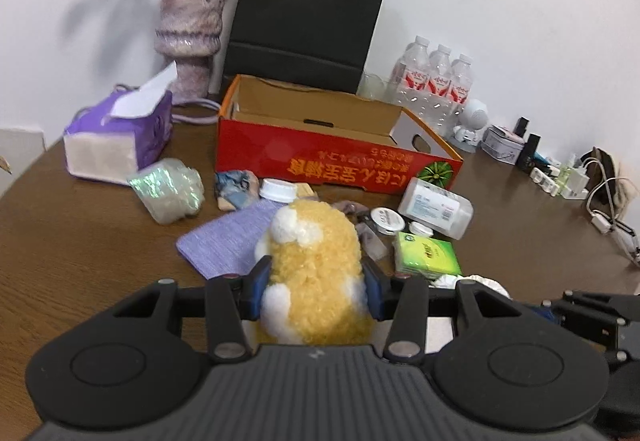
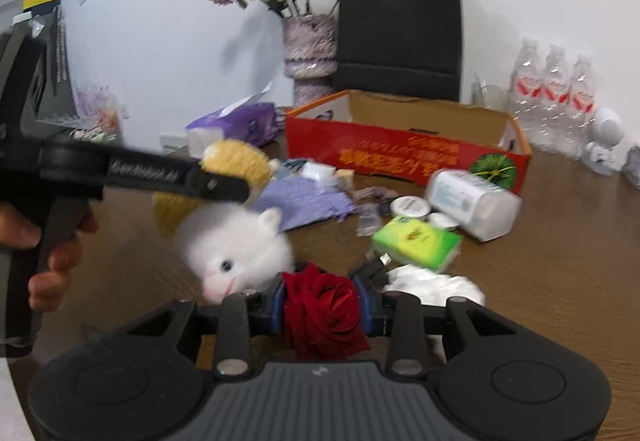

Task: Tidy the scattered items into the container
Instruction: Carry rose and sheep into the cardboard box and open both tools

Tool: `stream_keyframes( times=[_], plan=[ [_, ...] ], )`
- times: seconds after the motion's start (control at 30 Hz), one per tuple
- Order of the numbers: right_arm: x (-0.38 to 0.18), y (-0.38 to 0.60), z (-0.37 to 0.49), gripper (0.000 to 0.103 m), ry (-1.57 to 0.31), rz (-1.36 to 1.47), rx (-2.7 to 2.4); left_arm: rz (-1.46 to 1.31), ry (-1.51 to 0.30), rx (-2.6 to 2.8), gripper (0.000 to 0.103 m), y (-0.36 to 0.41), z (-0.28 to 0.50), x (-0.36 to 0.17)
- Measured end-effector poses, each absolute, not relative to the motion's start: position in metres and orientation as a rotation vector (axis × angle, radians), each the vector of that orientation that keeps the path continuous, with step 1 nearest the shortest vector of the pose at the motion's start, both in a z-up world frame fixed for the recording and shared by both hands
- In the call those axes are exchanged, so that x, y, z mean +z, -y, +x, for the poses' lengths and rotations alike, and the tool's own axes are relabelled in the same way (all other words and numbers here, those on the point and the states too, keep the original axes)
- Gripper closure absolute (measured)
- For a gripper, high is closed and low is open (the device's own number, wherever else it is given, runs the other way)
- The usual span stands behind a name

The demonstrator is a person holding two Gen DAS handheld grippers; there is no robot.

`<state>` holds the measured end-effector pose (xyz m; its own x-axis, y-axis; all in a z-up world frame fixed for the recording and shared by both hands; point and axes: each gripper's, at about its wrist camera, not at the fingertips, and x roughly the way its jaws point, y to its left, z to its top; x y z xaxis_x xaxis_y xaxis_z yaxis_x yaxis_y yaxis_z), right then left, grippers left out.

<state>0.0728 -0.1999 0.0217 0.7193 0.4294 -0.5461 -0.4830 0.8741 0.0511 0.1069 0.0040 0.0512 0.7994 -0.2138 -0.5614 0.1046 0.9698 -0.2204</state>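
A vase (image 1: 188,41), black paper bag (image 1: 304,25) and water bottles (image 1: 438,81) line the wall.

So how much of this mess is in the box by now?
Nothing shows inside the red box yet. The left gripper holds a plush toy, the right gripper a red rose. The white bottle, green tissue pack and purple cloth remain outside.

box top (image 1: 316,113): open, free | before box: bottle (image 1: 436,207), cloth (image 1: 228,241) clutter | table left (image 1: 72,241): bare
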Motion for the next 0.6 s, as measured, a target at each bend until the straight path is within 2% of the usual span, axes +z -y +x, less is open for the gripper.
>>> stream_keyframes(
  times=[0.33, 0.6],
  plan=[
    [0.048, 0.204, 0.098, 0.069, -0.504, -0.075, 0.435, -0.205, -0.550, -0.183, 0.056, 0.001, 0.120, 0.081],
    [0.100, 0.204, 0.164, 0.069, -0.352, -0.027, 0.284, -0.245, -0.430, -0.149, 0.056, 0.017, 0.189, 0.119]
  ],
)
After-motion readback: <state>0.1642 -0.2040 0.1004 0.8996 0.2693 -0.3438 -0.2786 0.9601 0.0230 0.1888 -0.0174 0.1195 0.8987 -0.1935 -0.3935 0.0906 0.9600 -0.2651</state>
